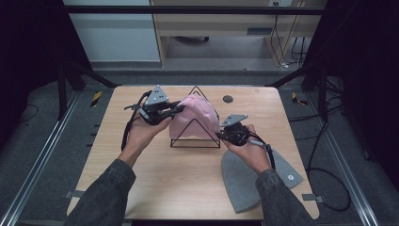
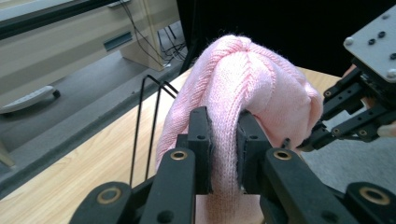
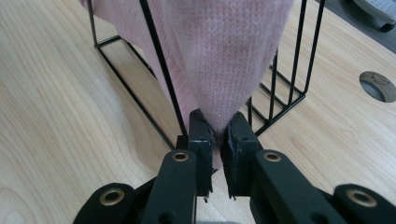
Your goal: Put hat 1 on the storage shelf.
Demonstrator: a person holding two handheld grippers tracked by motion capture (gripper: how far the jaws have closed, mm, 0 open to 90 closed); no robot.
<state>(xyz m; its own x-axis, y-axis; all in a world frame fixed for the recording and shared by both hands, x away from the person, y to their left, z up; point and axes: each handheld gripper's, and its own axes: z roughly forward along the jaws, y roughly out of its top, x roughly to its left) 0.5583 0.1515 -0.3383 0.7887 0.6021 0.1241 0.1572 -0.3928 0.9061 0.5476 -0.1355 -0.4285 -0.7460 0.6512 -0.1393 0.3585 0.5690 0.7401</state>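
Left claw (image 1: 178,109) is clamped on a fold of the pink knit hat (image 1: 197,117), approx. mid-height on the hat's left flank; in the left claw view the fabric bulges between both pads (image 2: 201,149). Right claw (image 1: 221,135) is pinched on the hat's lower edge at the right front of the black wire rack (image 1: 195,141); in the right claw view the knit tapers to a point and is nipped between the pads (image 3: 201,154). Both grips look firm, no slack between jaws.

Hat location: draped over the rack's peak, at the counter's centre, slightly toward the far edge. A grey hat (image 1: 244,181) lies flat near the counter's near right corner, partly under the right forearm.

Assessment: step in hand appears to be seating the hat on the rack or drawing it off; cannot tell which.

Recs for doing it well:
- Move both claws together; uneven pull will skew the knit over the peak.
- Right claw sits just beside a slanted wire (image 3: 161,65); keep the hem outside it to avoid snagging.
- Rack looks light and unrestrained; pull along its slope, not sideways, or it may tip or slide.
- Keep grip on the doubled fold; a single layer may stretch.
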